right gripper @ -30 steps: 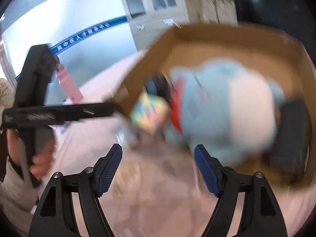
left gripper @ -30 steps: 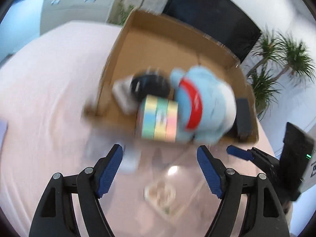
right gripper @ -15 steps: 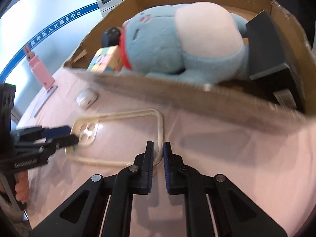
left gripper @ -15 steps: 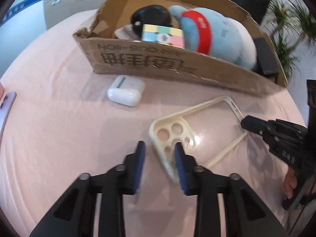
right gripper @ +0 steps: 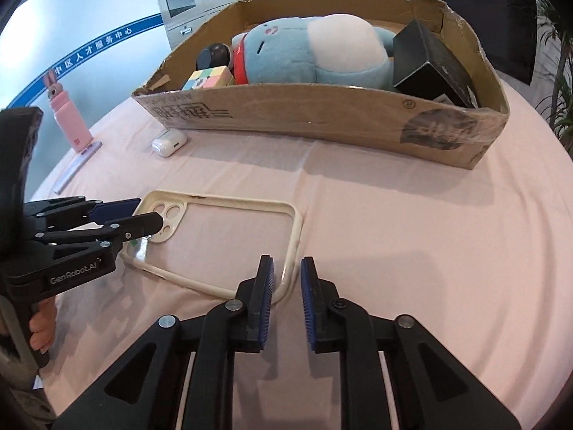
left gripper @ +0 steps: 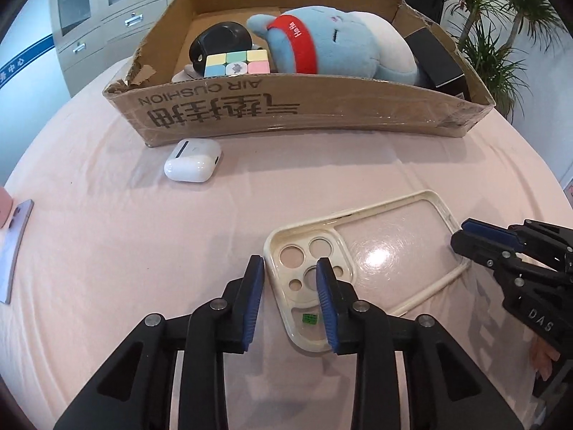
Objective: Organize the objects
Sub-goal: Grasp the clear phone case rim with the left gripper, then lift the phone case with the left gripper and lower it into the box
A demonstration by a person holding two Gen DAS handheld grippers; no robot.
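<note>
A clear phone case (left gripper: 372,247) with a cream rim lies flat on the pink tablecloth; it also shows in the right wrist view (right gripper: 229,229). My left gripper (left gripper: 290,299) is partly open, its jaws straddling the case's camera-end rim. My right gripper (right gripper: 286,301) is slightly open, its jaws either side of the case's opposite corner rim. A white earbud case (left gripper: 192,160) lies by the cardboard box (left gripper: 286,107). The box holds a blue plush toy (left gripper: 336,44), a pastel puzzle cube (left gripper: 236,62), a black round object (left gripper: 220,41) and a black box (right gripper: 429,61).
A pink bottle (right gripper: 68,118) stands at the table's left edge beside a flat phone (right gripper: 77,168). Grey cabinets (left gripper: 104,10) and potted plants (left gripper: 501,28) stand behind the table.
Both grippers dropped from above the box to the phone case. They closed narrow half a second ago and have since opened a little around its rim.
</note>
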